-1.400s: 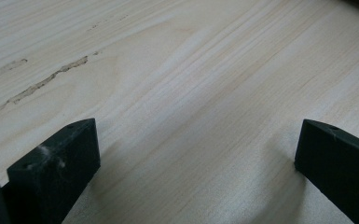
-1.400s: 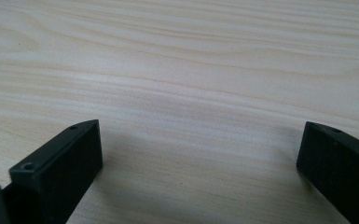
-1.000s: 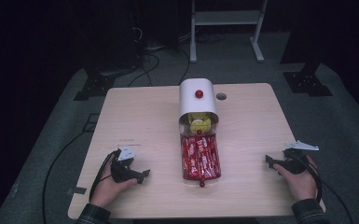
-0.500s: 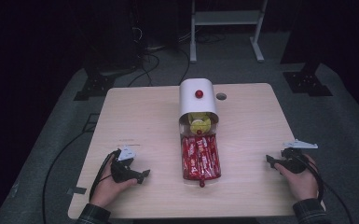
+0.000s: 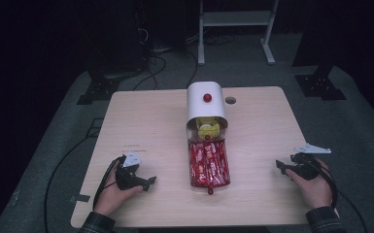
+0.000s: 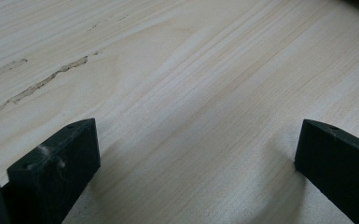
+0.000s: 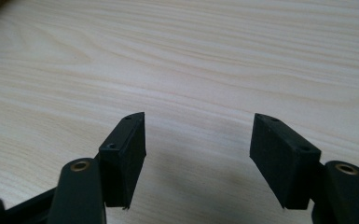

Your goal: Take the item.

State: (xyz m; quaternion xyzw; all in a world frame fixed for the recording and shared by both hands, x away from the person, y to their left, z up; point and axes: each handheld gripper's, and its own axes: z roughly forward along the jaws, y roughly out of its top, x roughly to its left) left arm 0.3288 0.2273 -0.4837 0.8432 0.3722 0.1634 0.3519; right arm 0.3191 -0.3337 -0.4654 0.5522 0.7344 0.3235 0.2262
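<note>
- A white dispenser (image 5: 205, 106) with a red knob (image 5: 207, 97) stands at the middle of the tabletop (image 5: 145, 121), toward the far edge; something yellow sits in its open mouth.
- A clear tray (image 5: 209, 165) packed with red-wrapped candy bars reaches from that mouth toward the near edge.
- The left claw (image 5: 138, 182) rests near the near left corner, jaws spread wide and empty over bare wood (image 6: 191, 93).
- The right claw (image 5: 285, 169) lies by the right edge, also wide open with nothing between its jaws.
- The bars look light, with slick, crinkly wrappers; pinching one across its narrow middle seems safest.
- The tray looks thin and likely slides easily; its small red front knob (image 5: 210, 191) seems the natural hold.
</note>
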